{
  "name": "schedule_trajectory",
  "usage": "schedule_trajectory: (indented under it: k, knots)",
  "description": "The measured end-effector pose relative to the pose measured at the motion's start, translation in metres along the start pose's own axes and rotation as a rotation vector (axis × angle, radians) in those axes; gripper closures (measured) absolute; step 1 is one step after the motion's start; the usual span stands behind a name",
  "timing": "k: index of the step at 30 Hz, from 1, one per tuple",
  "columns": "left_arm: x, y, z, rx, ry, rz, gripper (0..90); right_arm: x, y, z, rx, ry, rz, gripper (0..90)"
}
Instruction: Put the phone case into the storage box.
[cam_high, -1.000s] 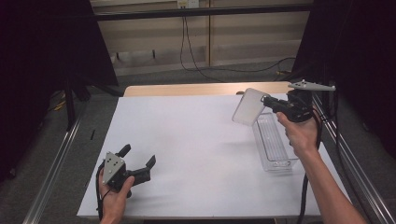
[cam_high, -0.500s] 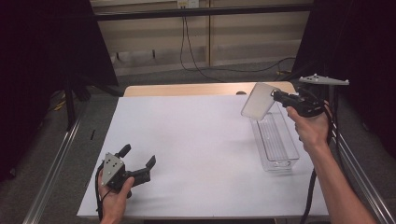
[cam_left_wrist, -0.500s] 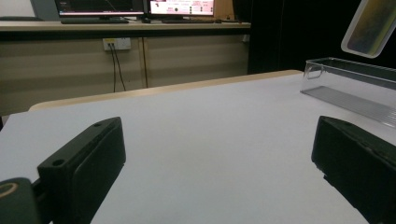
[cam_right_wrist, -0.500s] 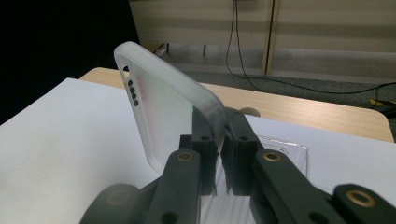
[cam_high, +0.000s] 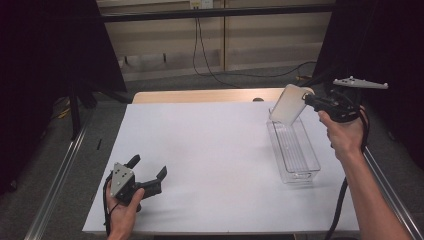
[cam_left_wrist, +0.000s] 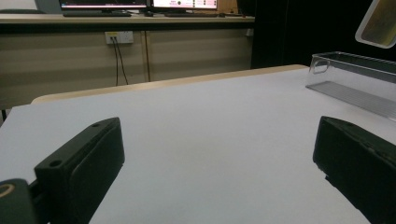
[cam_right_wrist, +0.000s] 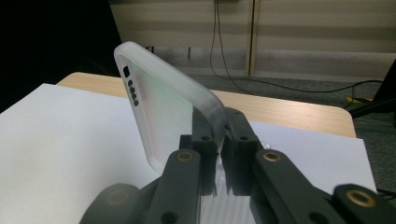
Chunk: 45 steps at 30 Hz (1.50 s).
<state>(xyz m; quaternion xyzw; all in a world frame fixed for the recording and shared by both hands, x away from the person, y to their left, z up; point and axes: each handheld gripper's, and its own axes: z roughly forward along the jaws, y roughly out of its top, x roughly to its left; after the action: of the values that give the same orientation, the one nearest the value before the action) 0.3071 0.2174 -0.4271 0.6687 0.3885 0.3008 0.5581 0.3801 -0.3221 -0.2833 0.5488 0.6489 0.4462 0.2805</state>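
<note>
Left tongs (cam_high: 149, 171): low on the near left of the desk, held in the left hand (cam_high: 122, 210); the jaws stand wide apart with nothing between them. In the left gripper view the two black jaws frame bare white desk and point toward the bin at the far right.

Desk (cam_high: 210, 150): white top with a strip of pale wood along its far edge; a black cable hangs down the wall beyond it.

Lid (cam_high: 288, 104): a frosted, translucent plate with rounded corners, held in the air and tilted, above the far end of the bin and clear of it. In the right gripper view the lid (cam_right_wrist: 163, 107) stands on edge, leaning to the left, with a small slot and a row of dots near its upper corner. Its corner also shows at the top right of the left gripper view (cam_left_wrist: 379, 23).

Bin (cam_high: 293, 150): a clear, long, narrow box standing on the right side of the desk, its long side running away from the person, open on top. Its ribbed floor shows through the walls (cam_left_wrist: 355, 70) in the left gripper view.

Right tongs (cam_right_wrist: 219, 135): closed on the lid's lower edge, the two pads pinching the rim from either side. In the high view the right tongs (cam_high: 309, 100) are held level above the desk's far right corner, with the grey plate on top.

Right hand (cam_high: 344, 134): wrapped round the grip, forearm coming up along the desk's right edge, a black cable trailing below it.
</note>
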Motion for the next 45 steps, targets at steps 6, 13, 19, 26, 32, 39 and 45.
schedule_trajectory:
  k: [6,13,19,26,32,39,45]
  knots:
    - [-0.001,0.0,0.0,0.001,0.002,-0.005,2.1,-0.01,0.0,-0.001,-0.006,-0.019,-0.009,84.2]
    - [-0.001,0.0,0.001,0.002,-0.002,0.0,2.1,-0.017,-0.003,0.002,-0.006,-0.032,-0.021,84.2]
    - [-0.001,0.0,0.001,0.002,-0.006,0.0,2.1,-0.02,-0.005,0.007,-0.01,-0.05,-0.039,84.2]
    - [-0.001,0.0,0.001,0.004,-0.008,0.0,2.1,-0.022,-0.007,0.013,-0.014,-0.064,-0.057,84.2]
    - [-0.001,0.0,0.001,0.004,-0.008,0.001,2.1,-0.023,-0.009,0.017,-0.014,-0.069,-0.077,84.2]
    - [-0.001,0.0,0.001,0.007,-0.012,0.006,2.0,-0.025,-0.012,0.023,0.0,-0.077,-0.097,84.2]
    - [-0.002,-0.001,0.002,0.007,-0.015,-0.001,2.0,-0.027,-0.013,0.03,0.01,-0.072,-0.106,84.2]
